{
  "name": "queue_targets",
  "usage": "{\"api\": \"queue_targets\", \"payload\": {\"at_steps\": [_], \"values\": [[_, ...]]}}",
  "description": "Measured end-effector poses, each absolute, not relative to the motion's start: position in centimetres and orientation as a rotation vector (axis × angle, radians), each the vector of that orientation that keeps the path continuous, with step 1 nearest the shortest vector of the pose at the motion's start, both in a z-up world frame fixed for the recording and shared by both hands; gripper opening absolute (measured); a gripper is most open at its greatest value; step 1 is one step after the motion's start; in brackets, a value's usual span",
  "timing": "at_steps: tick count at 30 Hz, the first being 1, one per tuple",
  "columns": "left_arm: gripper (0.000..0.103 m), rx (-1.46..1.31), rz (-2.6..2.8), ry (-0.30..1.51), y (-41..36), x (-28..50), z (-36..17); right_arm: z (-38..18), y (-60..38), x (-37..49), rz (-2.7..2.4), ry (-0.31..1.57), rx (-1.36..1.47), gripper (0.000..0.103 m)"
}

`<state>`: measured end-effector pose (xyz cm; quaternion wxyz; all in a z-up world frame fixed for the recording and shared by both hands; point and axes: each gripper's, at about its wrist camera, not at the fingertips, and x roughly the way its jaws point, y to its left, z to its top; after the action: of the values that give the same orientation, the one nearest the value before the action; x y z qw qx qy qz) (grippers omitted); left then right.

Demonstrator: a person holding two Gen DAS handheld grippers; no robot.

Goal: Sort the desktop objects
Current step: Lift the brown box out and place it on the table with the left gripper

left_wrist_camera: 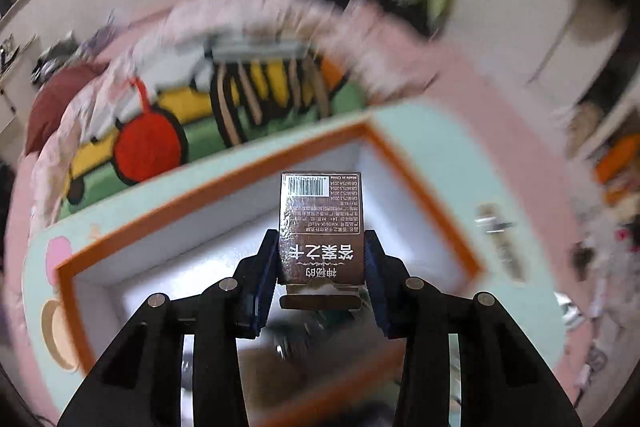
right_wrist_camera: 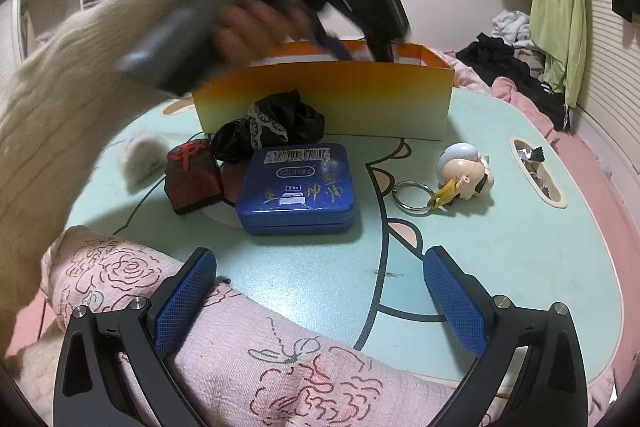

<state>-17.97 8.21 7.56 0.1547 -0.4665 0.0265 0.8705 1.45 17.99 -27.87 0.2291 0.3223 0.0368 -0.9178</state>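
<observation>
My left gripper (left_wrist_camera: 322, 247) is shut on a brown card box (left_wrist_camera: 322, 223) with a barcode and holds it over the open orange-rimmed box (left_wrist_camera: 224, 179). In the right wrist view the left gripper (right_wrist_camera: 352, 43) dips into that orange box (right_wrist_camera: 328, 99) at the back of the table. My right gripper (right_wrist_camera: 320, 291) is open and empty near the table's front edge. On the table lie a blue tin (right_wrist_camera: 298, 187), a dark red block (right_wrist_camera: 192, 179), a black lace cloth (right_wrist_camera: 268, 127), a white fluffy ball (right_wrist_camera: 140, 155) and a figure-head keychain (right_wrist_camera: 464, 173).
The mint-green table (right_wrist_camera: 500, 247) has a cup hole (right_wrist_camera: 536, 171) with wrappers at the right. A pink flowered blanket (right_wrist_camera: 240, 347) lies over the front edge under my right gripper. Clothes (right_wrist_camera: 512, 59) are piled on the bed behind.
</observation>
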Motion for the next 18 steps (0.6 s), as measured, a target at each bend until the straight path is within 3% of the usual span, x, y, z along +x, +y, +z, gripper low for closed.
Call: {"api": "queue_targets", "payload": {"at_steps": [5, 10, 13, 14, 15, 16, 18], "values": [[0.042, -1.041, 2.511, 0.054, 4.7, -7.5, 11.3, -27.9, 18.0, 1.4, -2.527, 0.103, 0.887, 0.103], [0.042, -1.039, 2.557, -0.017, 0.4, -1.2, 8.4, -27.9, 18.1, 1.4, -2.527, 0.103, 0.887, 0.103], [0.044, -1.029, 2.548, -0.096, -0.8, -1.4, 6.2, -27.9, 18.1, 1.4, -2.526, 0.102, 0.886, 0.103], [0.049, -0.997, 2.546, -0.131, -1.1, -1.4, 5.9, -27.9, 18.1, 1.4, -2.526, 0.103, 0.886, 0.103], [0.066, -0.965, 2.550, -0.162, -1.1, -1.6, 5.6, -27.9, 18.1, 1.4, -2.526, 0.103, 0.886, 0.103], [0.076, -0.941, 2.574, -0.171, -1.2, -1.4, 5.8, -27.9, 18.1, 1.4, -2.526, 0.103, 0.886, 0.103], [0.076, -0.872, 2.646, -0.133, -1.1, -0.6, 6.4, -27.9, 18.2, 1.4, -2.526, 0.103, 0.886, 0.103]]}}
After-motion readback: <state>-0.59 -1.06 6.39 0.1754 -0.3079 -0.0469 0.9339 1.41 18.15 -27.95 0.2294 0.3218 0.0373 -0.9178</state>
